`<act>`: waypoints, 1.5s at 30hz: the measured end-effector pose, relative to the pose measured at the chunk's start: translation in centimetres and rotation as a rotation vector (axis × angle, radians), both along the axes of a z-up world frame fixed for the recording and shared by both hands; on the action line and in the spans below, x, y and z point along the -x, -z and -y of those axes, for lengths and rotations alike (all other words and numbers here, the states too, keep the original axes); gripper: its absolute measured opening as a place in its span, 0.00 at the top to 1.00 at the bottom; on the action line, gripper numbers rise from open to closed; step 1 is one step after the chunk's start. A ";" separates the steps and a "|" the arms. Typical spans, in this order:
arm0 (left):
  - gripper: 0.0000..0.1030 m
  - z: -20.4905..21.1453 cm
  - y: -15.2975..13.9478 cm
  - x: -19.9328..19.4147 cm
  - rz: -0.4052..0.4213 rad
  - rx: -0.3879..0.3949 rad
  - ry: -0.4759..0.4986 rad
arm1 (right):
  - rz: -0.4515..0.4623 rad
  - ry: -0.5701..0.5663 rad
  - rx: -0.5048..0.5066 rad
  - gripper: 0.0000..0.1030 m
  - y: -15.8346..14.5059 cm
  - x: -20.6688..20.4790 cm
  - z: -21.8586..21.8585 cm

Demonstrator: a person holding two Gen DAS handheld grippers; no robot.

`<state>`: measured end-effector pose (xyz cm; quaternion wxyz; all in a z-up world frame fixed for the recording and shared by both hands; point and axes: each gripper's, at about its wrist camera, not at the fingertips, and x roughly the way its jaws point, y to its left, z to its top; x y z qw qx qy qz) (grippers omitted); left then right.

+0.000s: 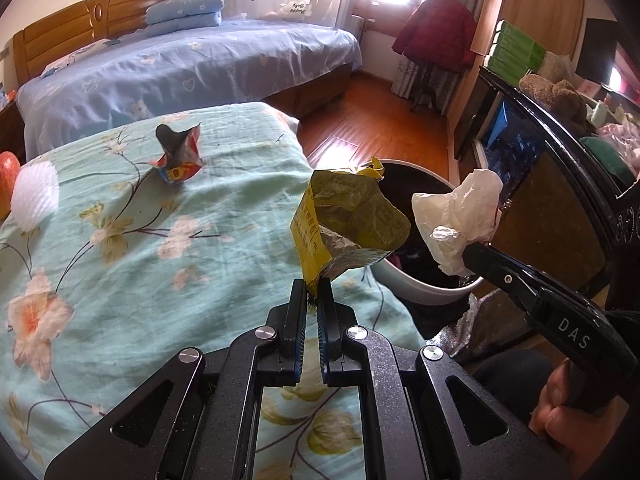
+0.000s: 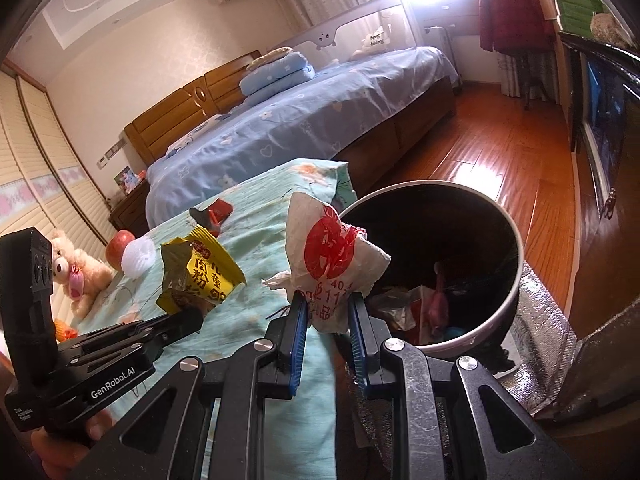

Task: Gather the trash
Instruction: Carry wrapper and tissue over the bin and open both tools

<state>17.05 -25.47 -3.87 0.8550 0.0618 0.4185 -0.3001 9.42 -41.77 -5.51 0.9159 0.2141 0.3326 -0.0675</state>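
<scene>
— Red apple [image 1: 7,178] at the far left of the flowered cover [image 1: 120,260], with a white foam net [image 1: 34,196] just beside it. What lies further along?

— A torn red and blue wrapper [image 1: 178,156], alone on the cloth, well apart from both tools.

— And the left gripper [image 1: 314,292]?

— Its jaws are pinched nearly together on the bottom corner of a yellow snack packet [image 1: 348,224]. The packet stands up from them, its torn mouth showing silver lining, over the edge of the bed next to the bin.

— Where is the bin?

— On the floor, right beside the bed: a round trash bin [image 2: 516,292] with a pale rim and a dark inside. Some rubbish already lies at its bottom, something pink among it.

— Then the right gripper [image 2: 328,308]?

— Clamped on a crumpled white plastic bag [image 2: 332,256] with red print. The bag bulges above the pads, held just by the near rim of the bin. A hand [image 1: 560,408] grips that tool's handle at the far right.
</scene>
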 end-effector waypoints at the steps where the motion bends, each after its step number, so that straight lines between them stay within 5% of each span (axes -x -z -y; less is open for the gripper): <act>1: 0.95 0.2 -0.1 0.0 0.001 0.000 0.003 | 0.001 0.003 0.000 0.80 0.0 0.1 0.1; 45: 0.95 7.7 0.7 -1.7 0.000 -0.061 0.097 | -0.055 0.088 0.029 0.80 1.0 -1.1 5.5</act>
